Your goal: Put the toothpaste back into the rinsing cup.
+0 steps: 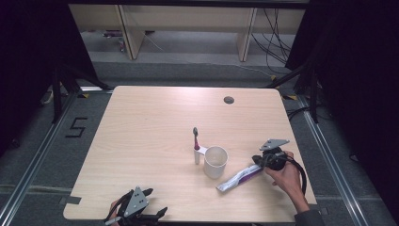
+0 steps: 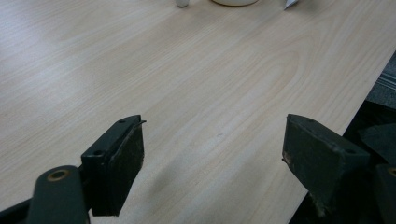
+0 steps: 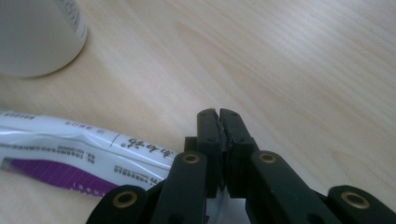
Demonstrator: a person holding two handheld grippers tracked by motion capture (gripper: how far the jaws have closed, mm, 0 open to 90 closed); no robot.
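- Your left gripper (image 1: 149, 203) sits at the near edge of the table (image 1: 150, 122), jaws spread wide with nothing but bare wood between them in the left gripper view.
- Your right gripper (image 3: 218, 122) has its jaws pressed flat together. In the right gripper view the tube's end runs under the gripper body, but the tips look closed on each other, so I can't tell if they're actually pinching it.
- The toothpaste tube (image 1: 240, 179) is white with a purple stripe, lying flat on the table between the cup and your right hand (image 1: 287, 176), angled toward the near edge.
- Writing on the tube: small dark print and a few handwritten-looking characters up close, too blurry to read. No brand I can make out.
- The cup (image 1: 216, 161) is plain white, standing upright just left of the tube. Can't see anything inside it.
- A toothbrush (image 1: 196, 146) stands upright just beside the cup's left side, white and dark pink handle with a grey head on top.
- There's a round cable hole (image 1: 228, 100) at the far side of the table.
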